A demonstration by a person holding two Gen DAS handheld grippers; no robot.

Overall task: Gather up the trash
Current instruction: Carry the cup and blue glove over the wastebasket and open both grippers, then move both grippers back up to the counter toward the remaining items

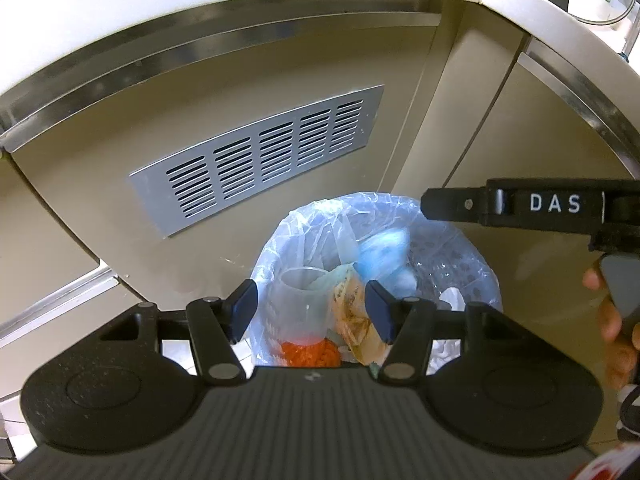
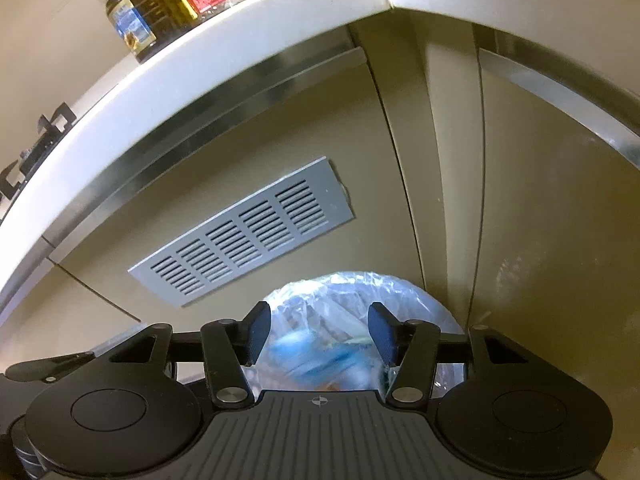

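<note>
A bin lined with a clear bluish bag stands on the floor against the cabinet. Inside lie a clear plastic cup, a brown printed wrapper, something orange and white paper. A light blue piece shows blurred over the bin's mouth. My left gripper hangs open above the bin with nothing between its pads. My right gripper reaches in from the right, held by a hand. In the right wrist view my right gripper is open over the bag, the blurred blue piece below its pads.
A beige cabinet front with a grey vent grille stands right behind the bin. A white countertop overhangs it, carrying oil bottles and a stove grate. Cabinet doors with metal rails run off to the right.
</note>
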